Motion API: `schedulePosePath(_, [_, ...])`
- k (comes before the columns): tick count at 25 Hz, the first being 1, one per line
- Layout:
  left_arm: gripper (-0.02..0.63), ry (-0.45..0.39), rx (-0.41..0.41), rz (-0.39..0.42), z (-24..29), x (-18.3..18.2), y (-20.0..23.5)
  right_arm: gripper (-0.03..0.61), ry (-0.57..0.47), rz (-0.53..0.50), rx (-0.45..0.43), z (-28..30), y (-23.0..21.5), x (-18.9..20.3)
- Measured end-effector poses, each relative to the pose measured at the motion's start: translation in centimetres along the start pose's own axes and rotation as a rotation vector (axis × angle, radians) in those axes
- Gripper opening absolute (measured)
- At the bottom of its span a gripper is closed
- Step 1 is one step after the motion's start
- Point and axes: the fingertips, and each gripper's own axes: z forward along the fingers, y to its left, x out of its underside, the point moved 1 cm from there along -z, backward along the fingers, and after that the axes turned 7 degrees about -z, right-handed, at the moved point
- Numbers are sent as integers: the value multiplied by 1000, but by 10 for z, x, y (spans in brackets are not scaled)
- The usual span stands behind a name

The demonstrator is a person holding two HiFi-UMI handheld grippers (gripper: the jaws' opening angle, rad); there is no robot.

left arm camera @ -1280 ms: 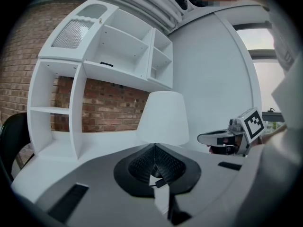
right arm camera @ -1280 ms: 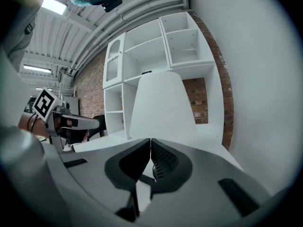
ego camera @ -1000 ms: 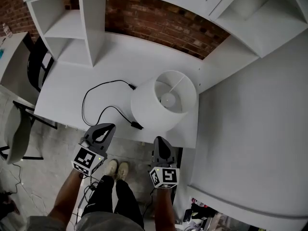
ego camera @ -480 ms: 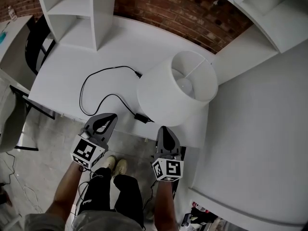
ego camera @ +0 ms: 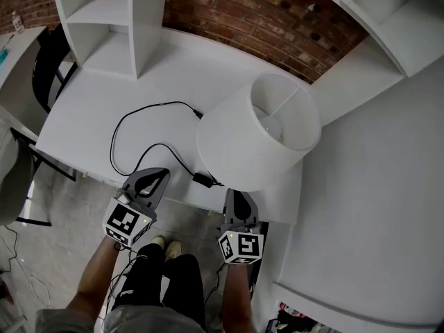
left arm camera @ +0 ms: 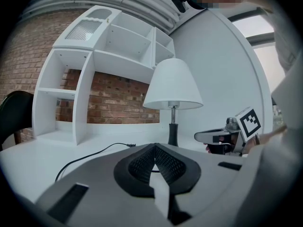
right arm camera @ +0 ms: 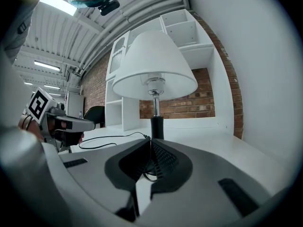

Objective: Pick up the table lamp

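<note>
The table lamp [ego camera: 257, 141] stands upright on the white desk [ego camera: 90, 123], with a white conical shade [left arm camera: 173, 84] on a chrome stem and a black base [left arm camera: 173, 135]. Its black cord [ego camera: 139, 141] loops over the desk to the left. In the right gripper view the lamp [right arm camera: 155, 70] rises straight ahead. My left gripper [ego camera: 154, 177] and right gripper [ego camera: 234, 198] both hover at the desk's near edge, short of the lamp, shut with nothing between the jaws. The left gripper [left arm camera: 152, 148] sits left of the lamp; the right gripper [right arm camera: 150, 143] points at its base [right arm camera: 156, 126].
A white shelf unit [ego camera: 114, 19] stands at the desk's back left before a brick wall [ego camera: 257, 19]. A white wall panel [ego camera: 368, 186] closes the right side. A dark chair [ego camera: 48, 68] sits left of the desk. The person's legs and shoes [ego camera: 166, 245] are below.
Both grippers have sunk toward the desk's near edge. In the head view the lamp has shifted right and looms larger; the grippers stay shut and empty.
</note>
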Motion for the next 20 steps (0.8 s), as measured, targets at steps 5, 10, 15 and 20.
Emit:
schedulePosePath(5, [3,-3,-1,0,6,-4,3,23,-4,20,1,12,-5,1])
schedulePosePath(10, [3,1,-3,4,13,-9,6,25,-14,37,-18,24,-8,-3])
schedulePosePath(15, [3,2,-3,1,20,-15,10,27,-23,41,-22,35,-11,-6])
schedulePosePath(20, [3,8,-4,-2,27,-15,15,149,-23,50,-64,46,-6,-3])
